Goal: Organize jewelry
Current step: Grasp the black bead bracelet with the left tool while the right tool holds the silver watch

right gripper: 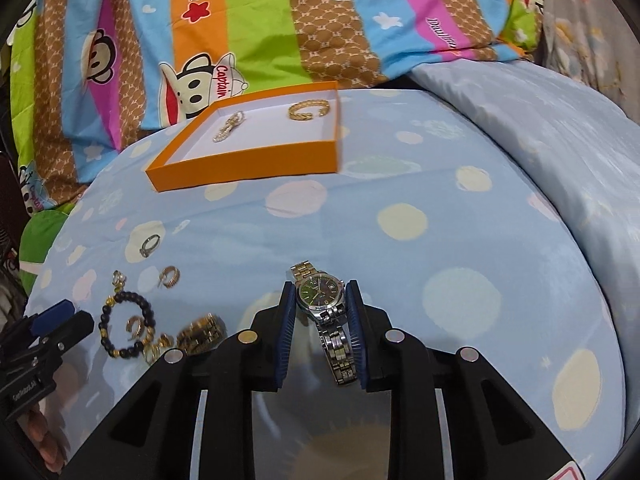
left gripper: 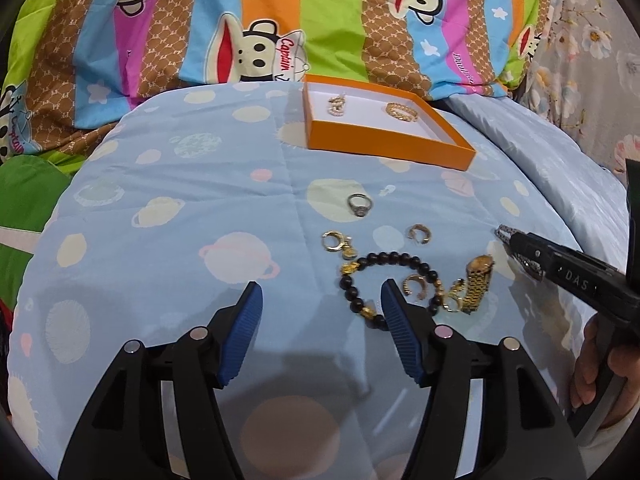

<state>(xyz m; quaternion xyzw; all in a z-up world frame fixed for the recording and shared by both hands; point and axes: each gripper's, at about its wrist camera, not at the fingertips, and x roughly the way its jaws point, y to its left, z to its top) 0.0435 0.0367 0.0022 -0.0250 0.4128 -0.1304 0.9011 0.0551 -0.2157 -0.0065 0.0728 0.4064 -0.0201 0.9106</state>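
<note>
An orange box (left gripper: pixel 384 142) (right gripper: pixel 240 166) with a white floor lies on the blue quilt and holds a pearl piece (left gripper: pixel 335 105) (right gripper: pixel 230 126) and a gold bangle (left gripper: pixel 398 111) (right gripper: pixel 308 111). My right gripper (right gripper: pixel 320 300) is shut on a silver watch (right gripper: pixel 320 294), held above the quilt; the watch also shows in the left wrist view (left gripper: pixel 516 250). My left gripper (left gripper: pixel 322 300) is open and empty above the quilt beside a black bead bracelet (left gripper: pixel 362 280) (right gripper: pixel 126 326). A gold watch (left gripper: pixel 478 282) (right gripper: pixel 200 332), a silver ring (left gripper: pixel 359 204) (right gripper: pixel 149 245) and gold earrings (left gripper: pixel 418 234) (right gripper: pixel 170 277) lie nearby.
A striped monkey-print blanket (left gripper: pixel 240 32) (right gripper: pixel 240 32) is bunched behind the box. A plain pale-blue duvet (left gripper: pixel 560 168) (right gripper: pixel 540 128) rises on the right. A green cushion (left gripper: pixel 24 208) lies at the left.
</note>
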